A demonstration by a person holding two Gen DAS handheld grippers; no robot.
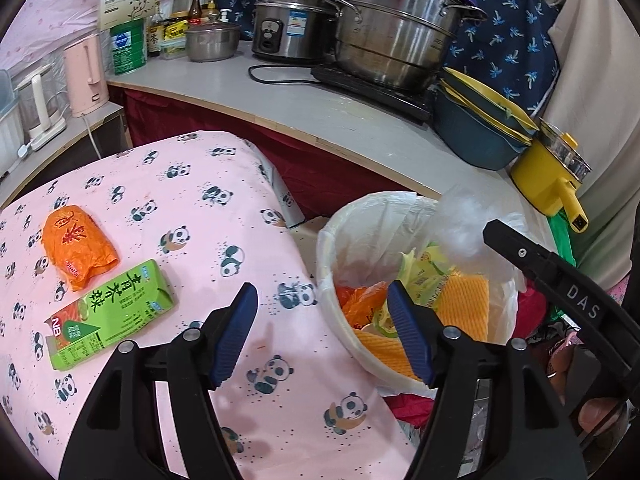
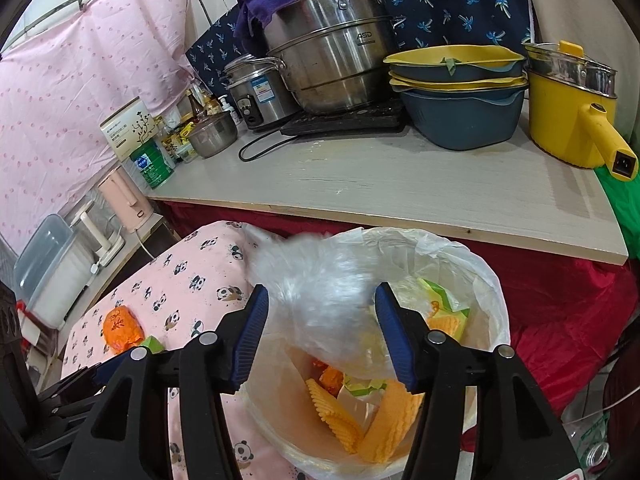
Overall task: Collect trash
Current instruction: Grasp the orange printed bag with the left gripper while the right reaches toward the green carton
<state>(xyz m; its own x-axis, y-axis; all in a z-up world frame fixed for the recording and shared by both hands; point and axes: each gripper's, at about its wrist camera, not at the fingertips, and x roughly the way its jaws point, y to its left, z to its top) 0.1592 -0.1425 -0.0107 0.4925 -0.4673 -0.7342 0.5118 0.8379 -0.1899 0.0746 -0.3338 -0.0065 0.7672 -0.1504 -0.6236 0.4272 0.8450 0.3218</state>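
A white-lined trash bin (image 1: 332, 248) stands beside the panda-print bed (image 1: 200, 208) and holds orange and yellow-green wrappers. My left gripper (image 1: 322, 334) is open and empty, over the bed's edge next to the bin. An orange wrapper (image 1: 76, 246) and a green drink carton (image 1: 110, 314) lie on the bed to its left. My right gripper (image 2: 320, 332) is open above the bin (image 2: 488, 280). A crumpled clear plastic bag (image 2: 320, 292) is blurred between its fingers, over the bin's mouth. That bag (image 1: 464, 224) and the right gripper's arm (image 1: 560, 280) show in the left view.
A grey counter (image 2: 400, 184) behind the bin carries a steel pot (image 2: 332, 56), a rice cooker (image 2: 260, 92), stacked blue and yellow basins (image 2: 460, 104) and a yellow electric pot (image 2: 568, 120). A pink kettle (image 1: 86, 76) stands at the left. Red cloth (image 2: 560, 300) lies by the bin.
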